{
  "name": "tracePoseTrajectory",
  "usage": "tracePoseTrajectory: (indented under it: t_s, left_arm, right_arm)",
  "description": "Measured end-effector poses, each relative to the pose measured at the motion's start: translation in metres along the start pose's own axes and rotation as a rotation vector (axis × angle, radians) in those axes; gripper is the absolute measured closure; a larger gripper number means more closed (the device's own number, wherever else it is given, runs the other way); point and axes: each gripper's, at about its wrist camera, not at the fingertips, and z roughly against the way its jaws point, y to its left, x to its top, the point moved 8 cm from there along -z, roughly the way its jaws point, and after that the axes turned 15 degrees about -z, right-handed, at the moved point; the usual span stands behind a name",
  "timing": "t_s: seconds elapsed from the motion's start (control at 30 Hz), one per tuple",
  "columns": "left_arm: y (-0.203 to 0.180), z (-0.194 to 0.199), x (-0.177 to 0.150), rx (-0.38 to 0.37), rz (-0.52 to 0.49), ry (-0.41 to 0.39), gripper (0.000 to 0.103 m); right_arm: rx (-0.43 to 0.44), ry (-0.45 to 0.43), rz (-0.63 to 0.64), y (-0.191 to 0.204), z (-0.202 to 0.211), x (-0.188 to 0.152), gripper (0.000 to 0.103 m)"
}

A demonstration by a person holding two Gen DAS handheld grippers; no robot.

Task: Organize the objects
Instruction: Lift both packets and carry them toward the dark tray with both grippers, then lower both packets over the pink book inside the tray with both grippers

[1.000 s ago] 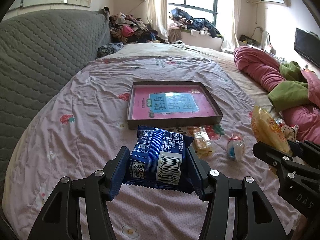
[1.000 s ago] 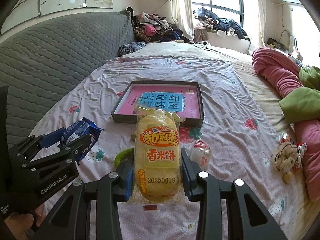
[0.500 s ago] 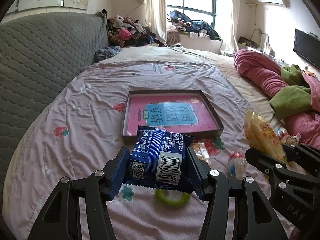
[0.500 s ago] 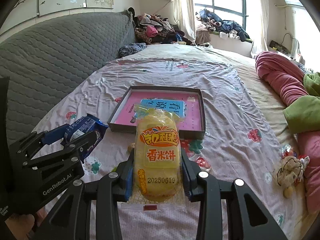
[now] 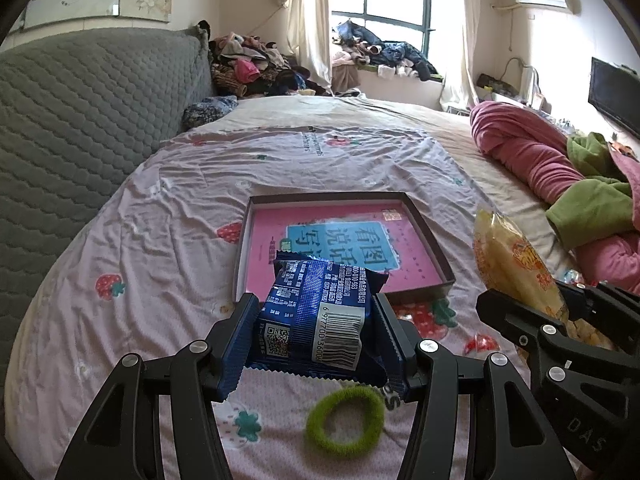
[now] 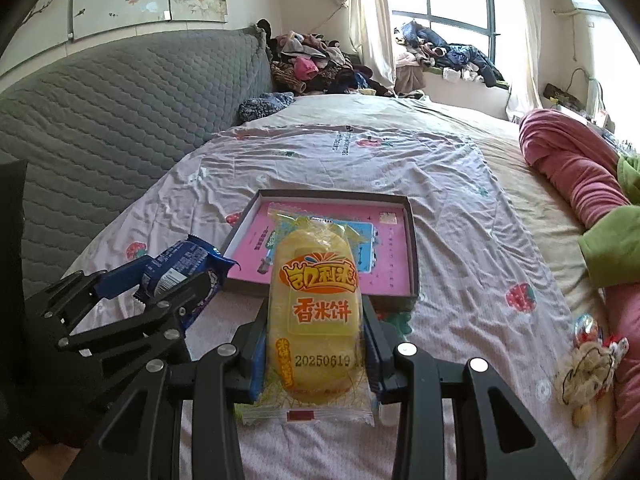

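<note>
My left gripper is shut on a blue snack packet, barcode side up, held above the bed sheet just short of the tray. The dark-rimmed tray lies on the bed with a pink book inside it. On the yellow rice-cracker packet my right gripper is shut, its top end overlapping the tray's near rim in that view. The two grippers are side by side: the left gripper with its blue packet is at the left of the right wrist view.
A green hair tie lies on the sheet under the left gripper. A small plush charm and a wrapped sweet lie to the right. A rolled pink blanket lines the right side, a grey quilted headboard the left.
Both grippers have moved forward toward the tray with their packets still held. The tray looks nearer, and the green hair tie has come into view below the left gripper.
</note>
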Motion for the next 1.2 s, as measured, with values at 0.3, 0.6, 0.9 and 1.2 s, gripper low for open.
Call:
tracePoseTrajectory:
  t_s: [0.3, 0.6, 0.9, 1.2]
  left_arm:
    - [0.001, -0.028, 0.012, 0.000, 0.008, 0.007, 0.044]
    - [0.002, -0.055, 0.022, -0.003, 0.014, 0.017, 0.044]
    - [0.002, -0.079, 0.034, -0.005, 0.019, 0.016, 0.044]
    - [0.012, -0.106, 0.043, 0.009, 0.030, 0.023, 0.044]
  right_arm:
    - [0.003, -0.003, -0.004, -0.002, -0.020, 0.018, 0.064]
    - [0.003, 0.004, -0.026, -0.011, -0.043, 0.031, 0.064]
    - [0.004, 0.014, -0.042, -0.018, -0.069, 0.041, 0.064]
    - [0.004, 0.012, -0.065, -0.024, -0.091, 0.054, 0.064]
